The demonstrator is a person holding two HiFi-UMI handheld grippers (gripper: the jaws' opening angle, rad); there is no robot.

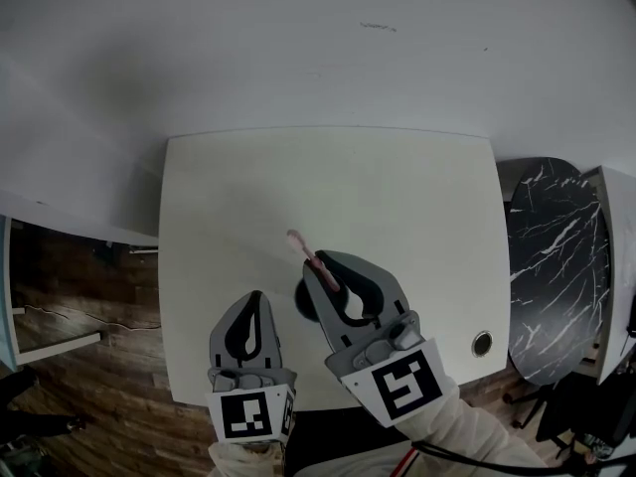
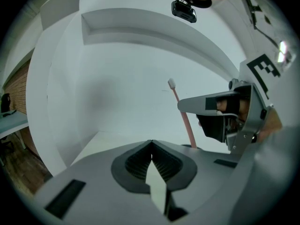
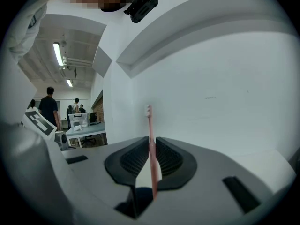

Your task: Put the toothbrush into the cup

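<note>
My right gripper (image 1: pixel 316 267) is shut on a pink toothbrush (image 1: pixel 301 246) over the front middle of the white table (image 1: pixel 397 197). The brush stands upright between the pads, with its white bristle head (image 3: pixel 148 110) above the jaws. Its lower end drops toward a dark round cup (image 1: pixel 305 304), which sits right under the jaws and is mostly hidden by them. In the right gripper view the cup's dark mouth (image 3: pixel 137 199) shows below the pads. My left gripper (image 1: pixel 255 298) hovers just left of it, shut with nothing between its jaws (image 2: pixel 151 142). The left gripper view shows the toothbrush (image 2: pixel 181 112) and my right gripper (image 2: pixel 182 106) from the side.
A black marbled tabletop (image 1: pixel 556 266) stands close on the right. A round grommet (image 1: pixel 482 343) sits near the table's front right corner. Wooden floor (image 1: pixel 89 306) lies to the left and a white wall rises behind. Several people (image 3: pixel 48 104) stand by desks far off.
</note>
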